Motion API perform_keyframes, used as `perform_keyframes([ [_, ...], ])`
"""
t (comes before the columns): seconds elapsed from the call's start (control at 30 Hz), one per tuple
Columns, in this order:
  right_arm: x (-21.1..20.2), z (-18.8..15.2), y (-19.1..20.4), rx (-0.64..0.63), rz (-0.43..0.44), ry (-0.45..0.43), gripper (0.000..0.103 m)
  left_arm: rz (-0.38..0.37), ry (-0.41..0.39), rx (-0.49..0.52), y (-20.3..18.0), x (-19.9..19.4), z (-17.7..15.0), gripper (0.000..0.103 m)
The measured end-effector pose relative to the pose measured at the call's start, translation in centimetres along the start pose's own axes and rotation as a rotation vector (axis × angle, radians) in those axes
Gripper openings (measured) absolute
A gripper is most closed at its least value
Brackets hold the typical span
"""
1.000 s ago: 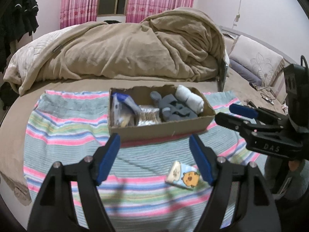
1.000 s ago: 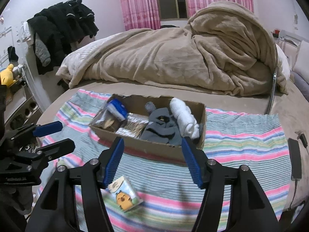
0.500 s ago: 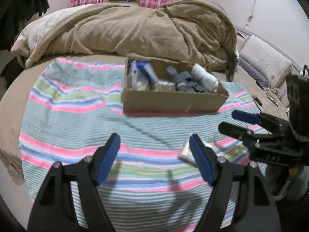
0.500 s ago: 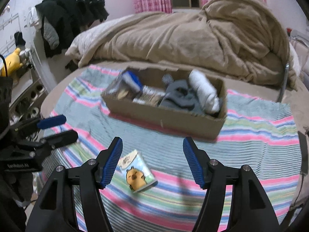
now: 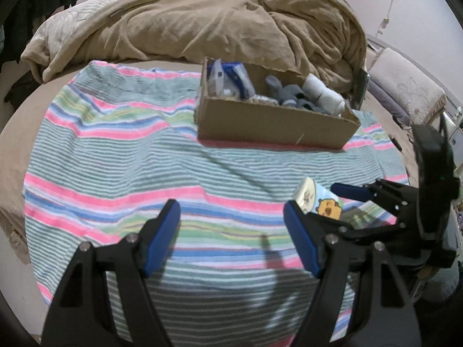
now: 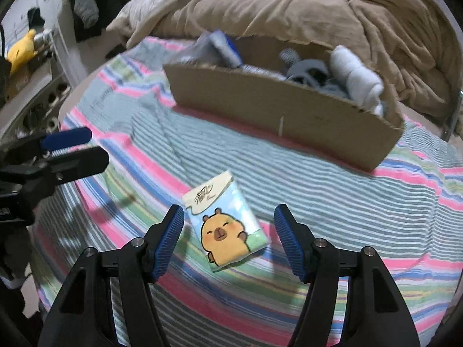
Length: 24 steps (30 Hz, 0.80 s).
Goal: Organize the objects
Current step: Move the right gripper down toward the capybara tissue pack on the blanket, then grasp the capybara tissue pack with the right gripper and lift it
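A tissue pack with a yellow cartoon animal (image 6: 224, 219) lies flat on the striped cloth (image 6: 332, 199). My right gripper (image 6: 228, 238) is open, low over the cloth, its blue pads on either side of the pack's near end. The pack also shows in the left wrist view (image 5: 318, 202), with the right gripper (image 5: 351, 199) over it. My left gripper (image 5: 231, 237) is open and empty above bare cloth to the left of the pack. A cardboard box (image 6: 277, 121) behind the pack holds grey socks (image 6: 309, 70), a white roll (image 6: 356, 78) and blue-white packets (image 6: 220, 47).
A crumpled tan blanket (image 5: 202, 26) is heaped on the bed behind the box. A pillow (image 5: 405, 86) lies at the right. Dark clothes (image 6: 86, 3) hang at the left by a shelf with a yellow plush toy (image 6: 20, 49). The cloth's near edge hangs over the bed.
Both grippers have dropped toward the cloth. The right gripper has closed in on the tissue pack, which now sits between its open pads. The left has shifted left, away from the pack.
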State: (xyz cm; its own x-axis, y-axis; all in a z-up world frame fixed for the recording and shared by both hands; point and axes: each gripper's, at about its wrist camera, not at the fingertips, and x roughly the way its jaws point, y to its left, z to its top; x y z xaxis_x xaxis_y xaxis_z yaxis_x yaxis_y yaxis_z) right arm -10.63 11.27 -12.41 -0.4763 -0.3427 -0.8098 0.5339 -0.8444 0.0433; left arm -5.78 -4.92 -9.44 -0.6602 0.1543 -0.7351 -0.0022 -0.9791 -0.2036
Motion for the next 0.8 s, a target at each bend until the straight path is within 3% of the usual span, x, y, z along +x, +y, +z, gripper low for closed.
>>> perform_keyframes([
  [0.23,1.7,-0.3,0.3,-0.022,-0.031,0.041,0.068,-0.013,0.016,-0.005,0.1,0.4,-0.4,0.075],
  [0.47,1.4,-0.4,0.8,-0.052,-0.045,0.027,0.055,-0.013,0.014,-0.009,0.2,0.3,-0.4,0.075],
  [0.8,-0.8,1.1,0.2,-0.023,-0.009,-0.03,0.048,0.035,-0.035,0.012,0.5,-0.6,1.1,0.075],
])
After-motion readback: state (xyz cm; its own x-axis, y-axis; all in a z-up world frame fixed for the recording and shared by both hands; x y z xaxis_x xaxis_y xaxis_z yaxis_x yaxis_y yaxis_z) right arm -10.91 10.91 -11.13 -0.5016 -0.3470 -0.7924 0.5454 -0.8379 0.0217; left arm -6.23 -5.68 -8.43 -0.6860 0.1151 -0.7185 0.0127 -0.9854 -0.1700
